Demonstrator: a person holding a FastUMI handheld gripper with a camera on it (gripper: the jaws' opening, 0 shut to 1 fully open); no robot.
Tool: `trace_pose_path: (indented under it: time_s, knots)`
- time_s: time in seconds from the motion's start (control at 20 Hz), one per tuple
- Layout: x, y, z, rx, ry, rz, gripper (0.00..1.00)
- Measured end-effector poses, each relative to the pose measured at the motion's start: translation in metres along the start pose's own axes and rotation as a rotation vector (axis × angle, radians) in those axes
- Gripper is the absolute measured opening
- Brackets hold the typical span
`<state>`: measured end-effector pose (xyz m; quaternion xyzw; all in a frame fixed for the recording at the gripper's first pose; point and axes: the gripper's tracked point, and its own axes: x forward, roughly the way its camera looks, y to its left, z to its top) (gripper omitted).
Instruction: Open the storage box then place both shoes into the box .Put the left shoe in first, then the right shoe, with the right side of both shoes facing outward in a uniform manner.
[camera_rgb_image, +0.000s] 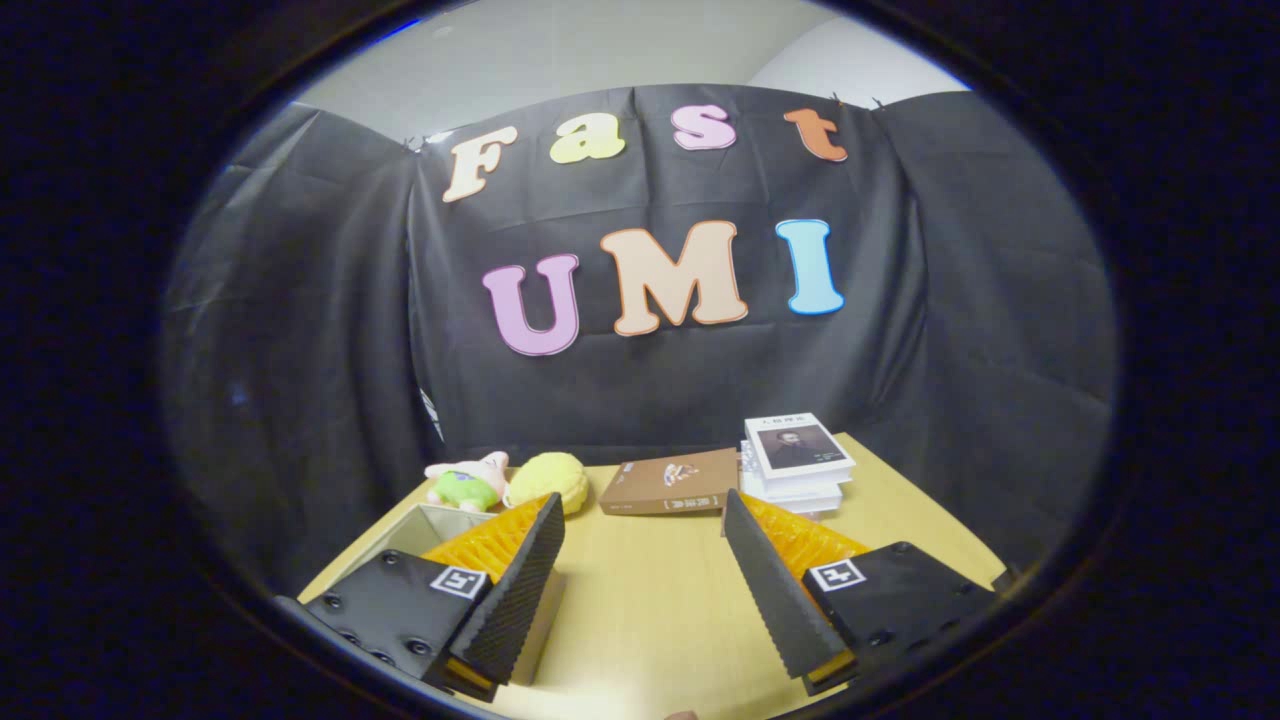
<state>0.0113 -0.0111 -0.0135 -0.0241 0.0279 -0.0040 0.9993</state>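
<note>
Tongs (640, 515) agape — above bare table (650, 600)

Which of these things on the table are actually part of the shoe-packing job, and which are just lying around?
Part of the job:
- the gripper, fingers open over bare table
- probably the pale box behind one finger

Just lying about:
- plush toy
- yellow sponge-like ball
- brown book
- stack of white books

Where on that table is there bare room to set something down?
The gripper is open over bare table, free up to the brown book. The far edge is crowded: plush toy, yellow sponge, book stack. A white box sits by one finger.
</note>
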Motion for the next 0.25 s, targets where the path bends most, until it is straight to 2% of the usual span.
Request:
trace_pose_path:
  time_s: [0.1, 0.25]
  knots:
    - [-0.003, -0.013, 0.008, -0.040, -0.019, -0.024, 1.00]
    - [-0.004, -0.021, 0.011, -0.030, -0.029, -0.028, 1.00]
